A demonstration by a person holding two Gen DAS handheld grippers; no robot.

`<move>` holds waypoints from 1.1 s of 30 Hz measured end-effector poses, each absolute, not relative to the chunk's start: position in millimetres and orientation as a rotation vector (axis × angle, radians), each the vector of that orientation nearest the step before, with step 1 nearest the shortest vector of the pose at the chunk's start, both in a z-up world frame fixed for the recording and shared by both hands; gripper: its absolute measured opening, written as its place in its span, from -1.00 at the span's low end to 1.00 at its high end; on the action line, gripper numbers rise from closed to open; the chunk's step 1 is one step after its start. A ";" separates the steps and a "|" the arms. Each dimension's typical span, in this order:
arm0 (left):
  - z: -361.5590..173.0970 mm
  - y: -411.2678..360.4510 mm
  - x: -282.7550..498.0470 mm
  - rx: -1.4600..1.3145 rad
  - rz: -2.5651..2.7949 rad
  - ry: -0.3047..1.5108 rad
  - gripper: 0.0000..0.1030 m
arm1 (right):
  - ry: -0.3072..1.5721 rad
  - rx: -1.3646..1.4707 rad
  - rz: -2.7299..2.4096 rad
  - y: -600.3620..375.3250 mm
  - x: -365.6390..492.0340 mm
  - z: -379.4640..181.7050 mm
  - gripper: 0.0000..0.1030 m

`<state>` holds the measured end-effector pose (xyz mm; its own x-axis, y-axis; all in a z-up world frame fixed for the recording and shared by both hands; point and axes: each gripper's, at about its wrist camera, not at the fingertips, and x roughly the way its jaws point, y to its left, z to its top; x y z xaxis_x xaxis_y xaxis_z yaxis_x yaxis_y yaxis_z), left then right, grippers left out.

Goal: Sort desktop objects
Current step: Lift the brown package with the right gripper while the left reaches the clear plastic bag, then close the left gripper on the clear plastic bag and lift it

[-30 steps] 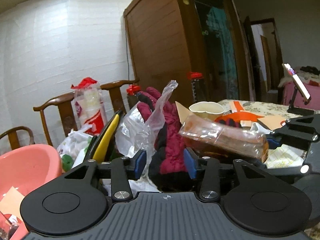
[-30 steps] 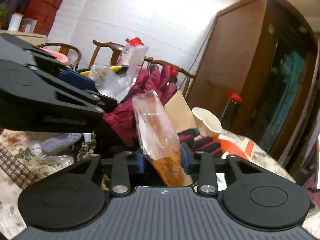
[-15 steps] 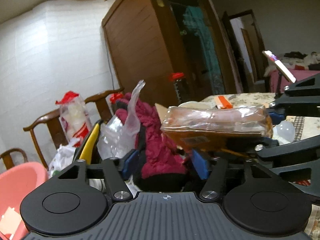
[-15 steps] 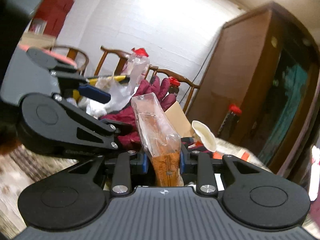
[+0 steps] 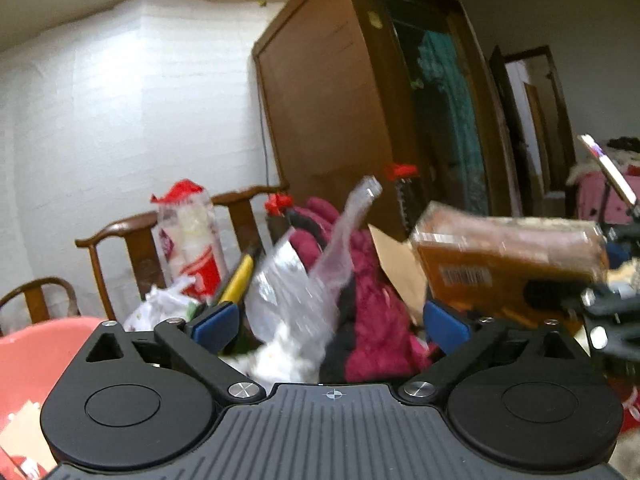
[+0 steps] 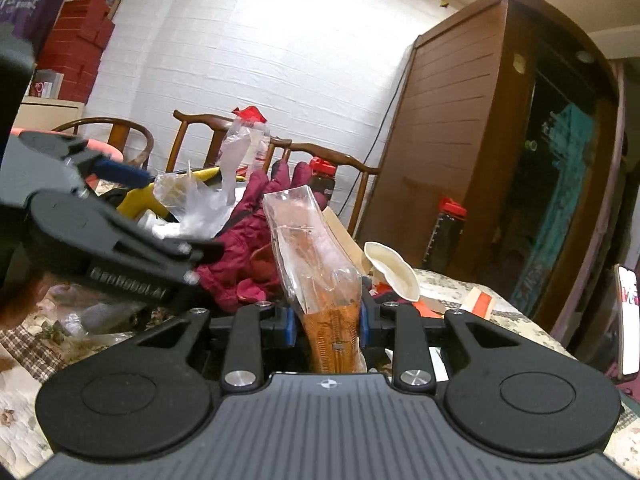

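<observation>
Between the blue pads of the right gripper (image 6: pixel 327 322) stands a clear plastic packet of orange-brown snack (image 6: pixel 320 280), pinched at its lower end with most of its length leaning free above the jaws. The film looks slick and soft, so I judge it could slide or fold over if swung fast. The left gripper (image 5: pixel 328 322) is spread wide and holds nothing; just ahead of it lie a crumpled clear plastic bag (image 5: pixel 296 292) and a maroon padded glove (image 5: pixel 372 312), and the packet passes near its right finger, so a clash is possible. The table, under a patterned quilted cloth (image 6: pixel 24 360), is heaped with clutter, including a cream paper cup (image 6: pixel 394 270) on the right. Wooden chairs (image 6: pixel 200 136), a white brick wall and a tall brown wardrobe (image 6: pixel 460 140) stand beyond.
</observation>
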<state>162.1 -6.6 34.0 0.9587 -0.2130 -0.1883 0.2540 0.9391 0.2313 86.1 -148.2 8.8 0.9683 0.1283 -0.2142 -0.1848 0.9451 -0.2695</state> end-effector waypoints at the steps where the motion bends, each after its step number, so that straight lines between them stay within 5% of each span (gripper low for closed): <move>1: 36.9 -8.0 166.8 0.252 -0.232 0.156 1.00 | 0.196 -0.290 0.162 -148.3 88.2 8.1 -0.39; 2: 38.4 -8.0 172.3 0.243 -0.225 0.160 1.00 | 0.198 -0.285 0.163 -147.9 89.7 7.2 -0.39; 4: 39.9 -9.2 185.1 0.228 -0.216 0.177 0.67 | 0.200 -0.275 0.159 -145.9 91.3 5.3 -0.39; 5: 39.5 -9.2 191.2 0.220 -0.226 0.200 0.02 | 0.204 -0.270 0.161 -145.7 92.5 4.4 -0.39; 6: 39.0 -8.0 199.5 0.203 -0.249 0.250 -0.93 | 0.206 -0.268 0.164 -145.5 93.3 3.4 -0.39; 7: 38.1 -6.5 205.1 0.182 -0.271 0.291 -1.00 | 0.207 -0.265 0.164 -145.5 93.9 2.7 -0.39; 33: 114.2 26.3 111.9 0.181 -0.156 0.000 -1.00 | 0.079 -0.210 0.191 -117.6 70.8 43.6 -0.39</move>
<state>111.9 26.3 114.2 0.9879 -0.1543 -0.0137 0.1542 0.9716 0.1793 70.8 -117.6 43.6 0.9789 0.1796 -0.0973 -0.1960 0.9600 -0.2000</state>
